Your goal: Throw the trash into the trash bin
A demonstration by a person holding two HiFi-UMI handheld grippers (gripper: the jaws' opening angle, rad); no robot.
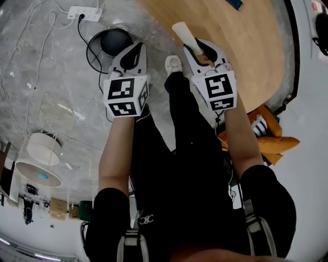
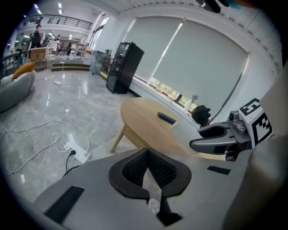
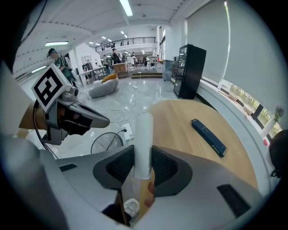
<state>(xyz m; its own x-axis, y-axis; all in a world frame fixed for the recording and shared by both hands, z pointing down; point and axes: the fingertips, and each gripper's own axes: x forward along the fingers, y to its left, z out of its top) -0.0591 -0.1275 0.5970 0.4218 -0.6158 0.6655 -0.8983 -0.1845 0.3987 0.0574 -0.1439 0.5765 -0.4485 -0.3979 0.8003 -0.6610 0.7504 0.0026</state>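
Round wooden table (image 1: 246, 46), white power strip (image 1: 84, 13)

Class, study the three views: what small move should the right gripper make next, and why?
Probably swing the right gripper leftward to the dark round bin on the floor, without opening. It clamps the white tube, which hangs over the wooden table, beside the bin rather than above it.

Round black bin (image 1: 115, 42) on floor, L of light round wooden table (image 1: 256, 46), w/ white power strip (image 1: 84, 13) beyond bin; flat dark bar (image 3: 208, 137) on tabletop; white paper tube (image 1: 185, 36) btwn R gripper (image 1: 201, 51) jaws, by table's L edge.
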